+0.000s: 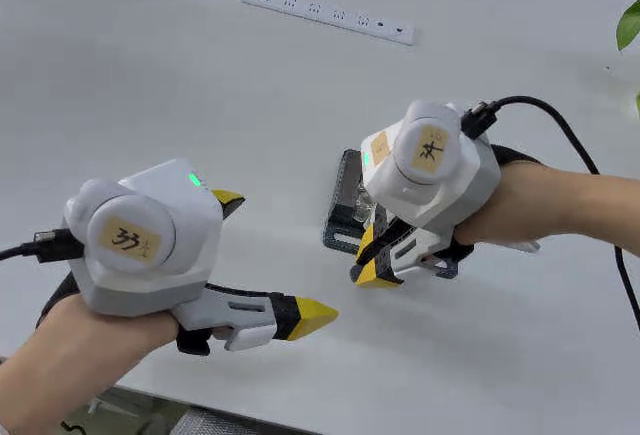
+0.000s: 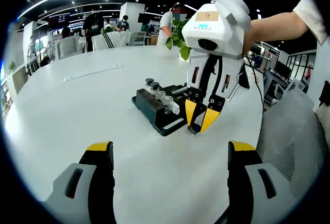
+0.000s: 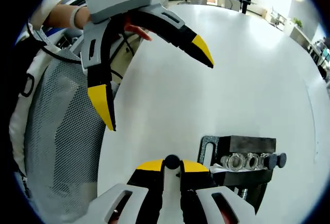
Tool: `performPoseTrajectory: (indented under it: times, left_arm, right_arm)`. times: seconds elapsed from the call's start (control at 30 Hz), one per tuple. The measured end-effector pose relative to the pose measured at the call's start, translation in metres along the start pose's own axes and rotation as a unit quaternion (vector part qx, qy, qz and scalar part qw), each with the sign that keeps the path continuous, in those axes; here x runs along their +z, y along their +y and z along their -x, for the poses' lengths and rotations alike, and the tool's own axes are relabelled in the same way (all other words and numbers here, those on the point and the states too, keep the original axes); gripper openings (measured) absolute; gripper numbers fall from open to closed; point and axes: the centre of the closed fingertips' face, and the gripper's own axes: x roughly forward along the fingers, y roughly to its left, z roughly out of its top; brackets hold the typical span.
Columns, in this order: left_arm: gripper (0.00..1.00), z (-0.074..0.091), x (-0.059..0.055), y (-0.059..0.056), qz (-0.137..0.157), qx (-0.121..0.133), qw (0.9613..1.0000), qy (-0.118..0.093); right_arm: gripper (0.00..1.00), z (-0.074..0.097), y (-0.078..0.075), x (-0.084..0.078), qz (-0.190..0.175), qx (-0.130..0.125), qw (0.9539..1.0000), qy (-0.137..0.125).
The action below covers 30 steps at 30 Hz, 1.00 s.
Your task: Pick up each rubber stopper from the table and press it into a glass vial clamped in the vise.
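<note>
A small dark rubber stopper (image 3: 171, 160) is pinched between the yellow tips of my right gripper (image 3: 172, 166), which is shut on it just in front of the black vise (image 3: 246, 145). The vise holds a row of glass vials (image 3: 242, 161); the end one carries a dark stopper (image 3: 279, 159). In the head view the right gripper (image 1: 370, 263) points down at the table beside the vise (image 1: 345, 210). My left gripper (image 1: 272, 255) hovers open and holds nothing, to the left of the vise. In its own view the left gripper (image 2: 170, 149) faces the vise (image 2: 157, 115) and the right gripper (image 2: 201, 123).
A white power strip (image 1: 325, 12) lies at the far side of the white table (image 1: 150, 85). A green plant leaf (image 1: 628, 25) pokes in at the right edge. A black cable (image 1: 570, 140) trails from the right gripper. A mesh chair (image 3: 62, 131) stands by the table's near edge.
</note>
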Motion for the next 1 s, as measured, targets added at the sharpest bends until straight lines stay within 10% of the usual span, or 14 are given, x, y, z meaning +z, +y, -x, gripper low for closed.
performPoseTrajectory:
  times: [0.63, 1.0]
  left_arm:
    - [0.91, -0.004, 0.002, 0.006, -0.003, -0.002, 1.0000, 0.002]
    - [0.91, -0.005, -0.001, 0.007, -0.004, -0.003, 0.9999, 0.009]
  right_arm:
    - [0.06, 0.062, -0.052, 0.002, 0.013, -0.038, 0.9992, -0.001]
    - [0.06, 0.070, -0.065, 0.005, 0.053, -0.035, 0.9980, 0.005]
